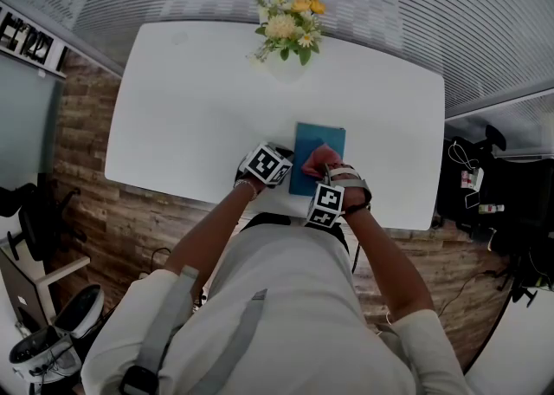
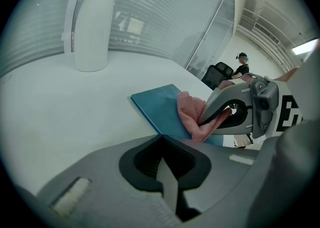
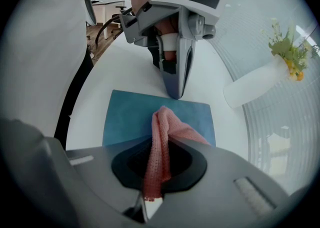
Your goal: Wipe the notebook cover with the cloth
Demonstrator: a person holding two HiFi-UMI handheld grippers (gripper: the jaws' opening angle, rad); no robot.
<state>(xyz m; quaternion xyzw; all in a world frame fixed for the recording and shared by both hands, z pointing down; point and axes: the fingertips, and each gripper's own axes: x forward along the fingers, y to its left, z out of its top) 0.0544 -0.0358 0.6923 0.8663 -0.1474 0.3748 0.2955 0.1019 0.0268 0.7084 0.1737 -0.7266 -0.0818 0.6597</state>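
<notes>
A blue notebook (image 1: pixel 330 142) lies flat near the front edge of the white table (image 1: pixel 190 107). My right gripper (image 1: pixel 325 173) is shut on a pink cloth (image 3: pixel 161 137), which drapes down onto the notebook cover (image 3: pixel 127 117). In the left gripper view the cloth (image 2: pixel 191 116) sits on the near part of the notebook (image 2: pixel 157 103), under the right gripper (image 2: pixel 220 117). My left gripper (image 2: pixel 163 138) is shut and holds nothing. Its tip (image 3: pixel 175 91) rests at the notebook's left edge.
A white vase of yellow and white flowers (image 1: pixel 291 31) stands at the table's far edge, behind the notebook. The table's front edge (image 1: pixel 260 203) is close under my grippers. A dark chair and gear (image 1: pixel 489 198) stand on the floor to the right.
</notes>
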